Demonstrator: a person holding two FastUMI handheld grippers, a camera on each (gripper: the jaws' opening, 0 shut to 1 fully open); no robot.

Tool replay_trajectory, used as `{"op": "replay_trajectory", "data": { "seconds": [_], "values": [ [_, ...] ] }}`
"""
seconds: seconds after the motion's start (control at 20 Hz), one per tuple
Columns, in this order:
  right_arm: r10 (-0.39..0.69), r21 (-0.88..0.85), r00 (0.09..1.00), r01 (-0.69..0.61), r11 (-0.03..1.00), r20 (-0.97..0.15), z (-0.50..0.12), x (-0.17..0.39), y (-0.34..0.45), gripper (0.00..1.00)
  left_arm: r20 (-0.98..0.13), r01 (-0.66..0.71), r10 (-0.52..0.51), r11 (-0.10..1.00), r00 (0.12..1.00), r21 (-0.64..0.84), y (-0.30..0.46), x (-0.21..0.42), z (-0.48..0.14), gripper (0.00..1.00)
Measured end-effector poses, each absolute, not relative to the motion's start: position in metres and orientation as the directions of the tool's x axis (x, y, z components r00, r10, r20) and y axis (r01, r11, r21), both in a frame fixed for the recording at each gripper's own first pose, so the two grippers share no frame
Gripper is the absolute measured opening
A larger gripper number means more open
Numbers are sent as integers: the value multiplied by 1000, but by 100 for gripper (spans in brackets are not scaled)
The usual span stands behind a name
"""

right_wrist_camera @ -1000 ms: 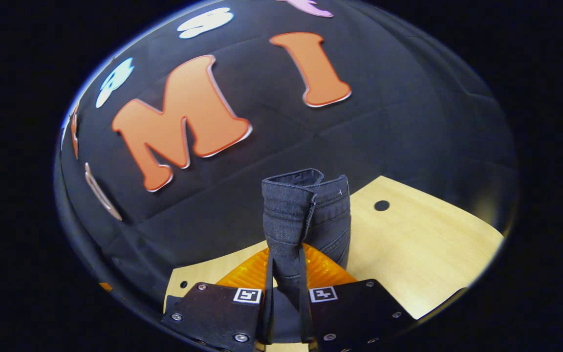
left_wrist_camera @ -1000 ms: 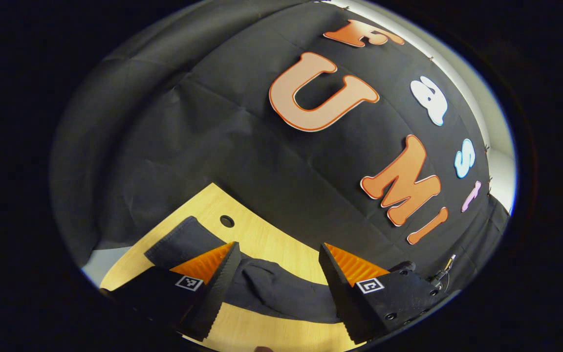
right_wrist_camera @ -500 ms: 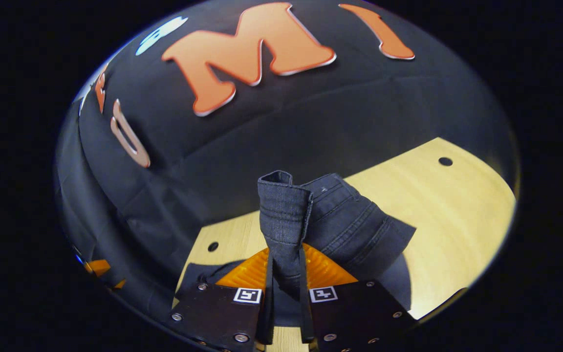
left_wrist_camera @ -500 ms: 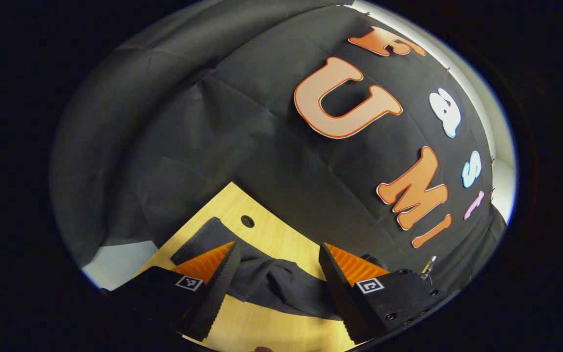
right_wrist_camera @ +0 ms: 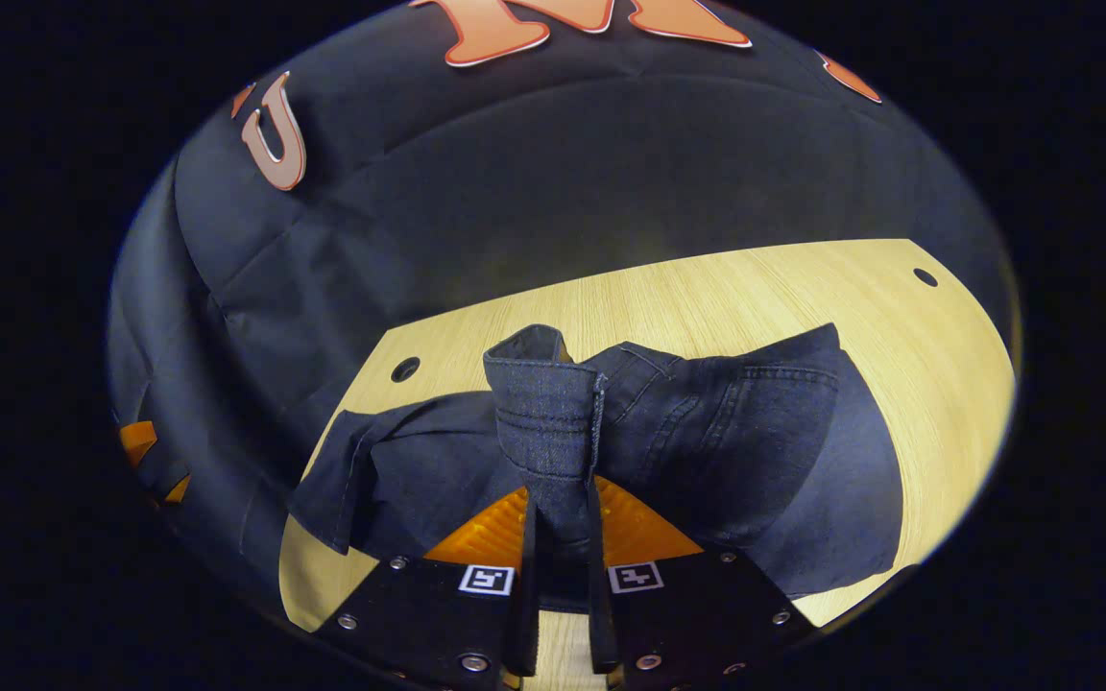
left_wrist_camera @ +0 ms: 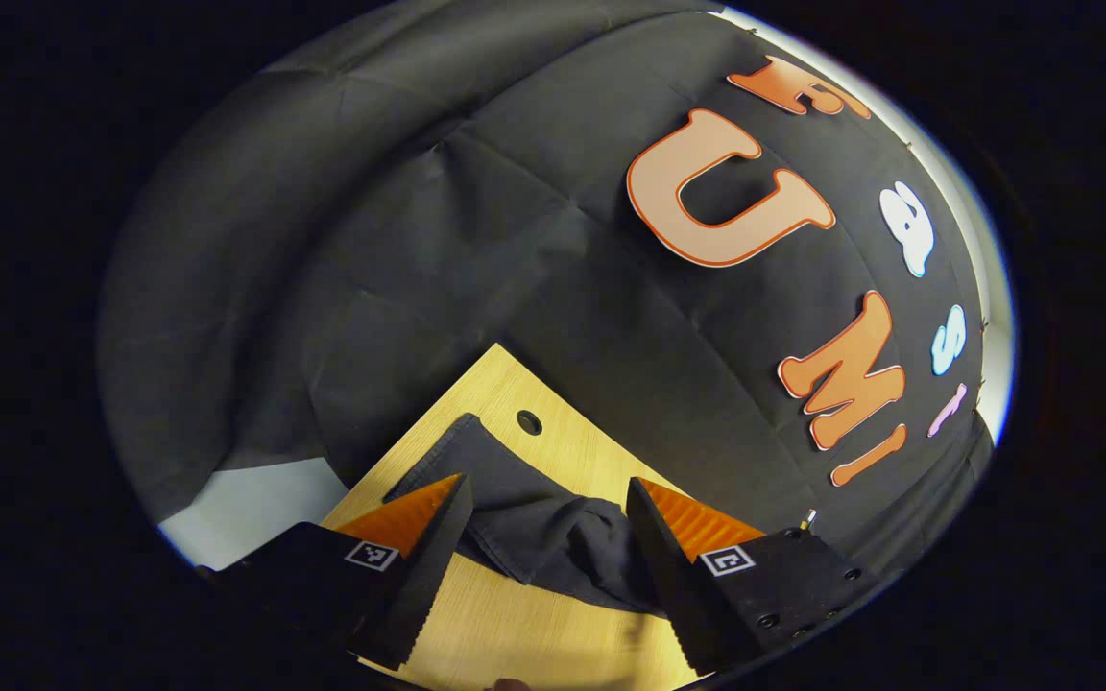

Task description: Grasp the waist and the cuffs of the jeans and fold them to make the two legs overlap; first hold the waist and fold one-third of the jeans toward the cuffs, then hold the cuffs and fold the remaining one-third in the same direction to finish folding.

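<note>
The dark denim jeans point(right_wrist_camera: 764, 422) lie bunched on the wooden table point(right_wrist_camera: 707, 288). My right gripper point(right_wrist_camera: 561, 494) is shut on the waistband point(right_wrist_camera: 543, 403), which sticks up between its fingers. The seat with a pocket spreads to the right, and a leg end point(right_wrist_camera: 351, 470) lies to the left. In the left gripper view a crumpled leg of the jeans point(left_wrist_camera: 534, 528) lies on the table point(left_wrist_camera: 515, 633) just beyond my left gripper point(left_wrist_camera: 546, 480). That gripper is open, with its fingers standing wide apart on either side of the cloth.
Round holes in the tabletop show near its far edge point(right_wrist_camera: 405, 369) point(right_wrist_camera: 925, 276) point(left_wrist_camera: 529, 422). The black cloth wall point(left_wrist_camera: 476, 240) rises right behind the table. A pale patch of floor point(left_wrist_camera: 246, 499) lies beyond the table's left edge.
My right gripper has tipped down toward the table with the waistband, and the jeans now spread over the tabletop. The left gripper view has shifted, and the crumpled leg sits closer between the open fingers.
</note>
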State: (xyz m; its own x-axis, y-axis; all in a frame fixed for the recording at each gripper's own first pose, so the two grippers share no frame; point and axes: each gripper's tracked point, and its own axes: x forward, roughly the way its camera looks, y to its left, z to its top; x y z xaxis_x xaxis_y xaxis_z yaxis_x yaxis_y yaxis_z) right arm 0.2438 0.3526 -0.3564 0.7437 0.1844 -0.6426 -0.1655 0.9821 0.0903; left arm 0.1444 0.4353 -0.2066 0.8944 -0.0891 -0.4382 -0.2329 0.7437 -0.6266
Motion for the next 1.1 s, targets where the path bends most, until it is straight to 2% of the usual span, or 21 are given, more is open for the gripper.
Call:
{"op": "replay_trajectory", "data": {
  "seconds": [0.05,0.1,0.15,0.25,0.3,0.4,0.55,0.85,0.95,1.1],
  "values": [
    [211,117,724,-179,977,-656,-358,240,355,22,-441,-239,-91,734,893,-636,434,147,-209,98],
    [258,171,690,-194,966,-676,-362,238,362,28,-443,-245,-93,724,891,-645,435,147,-212,98],
    [316,226,659,-221,949,-683,-363,228,373,49,-446,-251,-94,717,890,-650,435,147,-215,98],
    [311,210,642,-230,950,-701,-367,216,378,89,-448,-259,-90,709,890,-656,436,148,-218,98],
    [273,166,655,-221,961,-705,-367,216,374,98,-446,-262,-88,702,891,-663,437,148,-219,98],
    [251,142,663,-215,966,-705,-355,214,370,99,-451,-283,-80,677,889,-679,443,144,-225,98],
    [274,190,676,-198,962,-684,-330,211,357,99,-480,-359,-49,598,876,-716,455,135,-251,98],
    [306,257,681,-175,950,-666,-303,217,356,98,-571,-528,-40,332,820,-781,471,132,-332,98],
    [314,273,667,-169,947,-676,-304,215,356,99,-586,-551,-32,302,810,-778,479,140,-351,98],
    [310,283,652,-151,947,-692,-307,214,353,99,-598,-555,-28,342,801,-758,486,160,-369,98]
  ]
}}
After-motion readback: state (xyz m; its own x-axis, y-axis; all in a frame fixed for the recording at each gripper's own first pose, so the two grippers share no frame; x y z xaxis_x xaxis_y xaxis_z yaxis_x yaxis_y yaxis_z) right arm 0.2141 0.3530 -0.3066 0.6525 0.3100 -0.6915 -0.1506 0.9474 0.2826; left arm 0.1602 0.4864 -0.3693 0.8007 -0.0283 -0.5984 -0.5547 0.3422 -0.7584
